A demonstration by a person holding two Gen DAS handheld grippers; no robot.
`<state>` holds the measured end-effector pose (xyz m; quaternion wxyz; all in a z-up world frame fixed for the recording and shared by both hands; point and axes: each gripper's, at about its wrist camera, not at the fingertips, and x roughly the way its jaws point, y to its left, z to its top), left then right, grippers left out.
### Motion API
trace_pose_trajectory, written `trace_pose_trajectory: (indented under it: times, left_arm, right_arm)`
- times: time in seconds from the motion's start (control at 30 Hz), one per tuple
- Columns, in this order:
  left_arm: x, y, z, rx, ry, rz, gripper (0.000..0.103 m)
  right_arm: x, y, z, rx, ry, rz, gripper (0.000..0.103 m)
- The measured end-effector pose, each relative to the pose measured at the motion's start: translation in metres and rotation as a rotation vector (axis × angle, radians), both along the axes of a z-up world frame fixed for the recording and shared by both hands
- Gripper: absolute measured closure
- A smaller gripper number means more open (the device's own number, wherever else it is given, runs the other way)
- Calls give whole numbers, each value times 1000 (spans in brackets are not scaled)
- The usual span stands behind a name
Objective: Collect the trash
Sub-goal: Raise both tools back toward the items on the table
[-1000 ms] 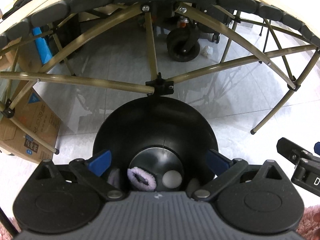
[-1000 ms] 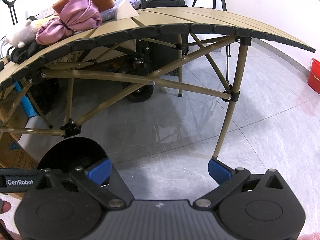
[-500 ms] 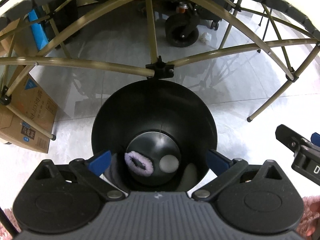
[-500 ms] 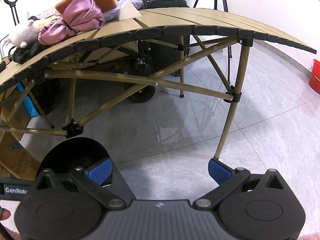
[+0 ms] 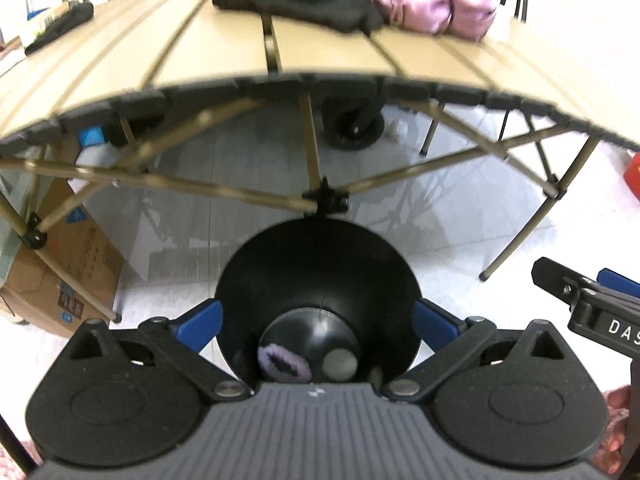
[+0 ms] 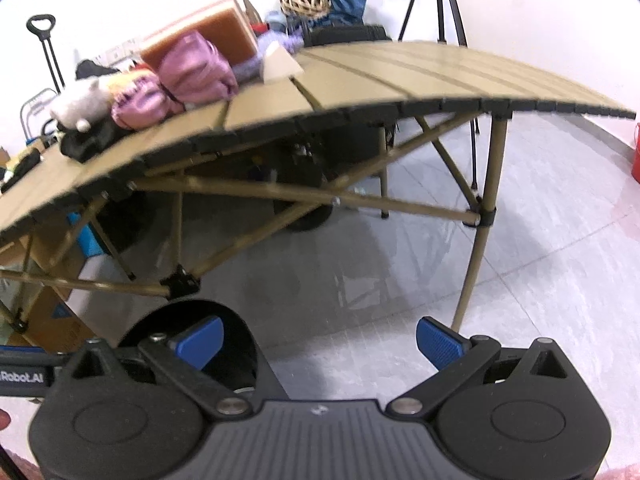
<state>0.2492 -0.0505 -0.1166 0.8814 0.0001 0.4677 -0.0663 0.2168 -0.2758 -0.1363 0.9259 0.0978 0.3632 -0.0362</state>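
A black trash bin stands on the floor under the table's front edge. At its bottom lie a purple fuzzy scrunchie and a small grey disc. My left gripper hovers over the bin's mouth, open, its blue pads level with the rim on either side and nothing between them. Off to the right my right gripper is open too and holds nothing. In the right wrist view the bin shows at lower left, and the right gripper's body pokes into the left wrist view.
The tan slatted folding table carries a black cloth, pink bags, a plush toy and a brown box. Its leg struts cross above the bin. A cardboard box sits left, a red bucket far right.
Both grippers have risen and tilted up, so the tabletop and its clutter now show in the left wrist view. The bin looks smaller and farther below. Both stay open.
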Motion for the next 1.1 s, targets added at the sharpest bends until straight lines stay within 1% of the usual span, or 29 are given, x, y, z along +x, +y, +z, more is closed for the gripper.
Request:
trace_pose_trajectory:
  times: [0.2,0.33,0.4,0.5,0.73,0.87,1.1]
  left_arm:
    - [-15,1,25,-11,-96,-6,0]
    - [-21,3,44,-27,-163,-5,0]
    - [-23,4,54,-36,-202,-2,0]
    - [-24,9,68,-39,-255,13,0]
    - [-15,18,93,-41,-336,55,0]
    - [-5,25,104,-46,-366,79,0]
    - [14,35,128,-46,-449,139,0]
  right_arm:
    - [-8,7,19,15,-91,20,0]
    - [-17,10,40,28,-202,49,0]
    - [-19,12,53,20,-258,63,0]
    - [-19,16,68,1,-317,84,0]
    - [-1,28,97,-26,-408,119,0]
    - [12,34,110,-28,-442,129,0]
    - [35,45,129,-53,-494,142,0]
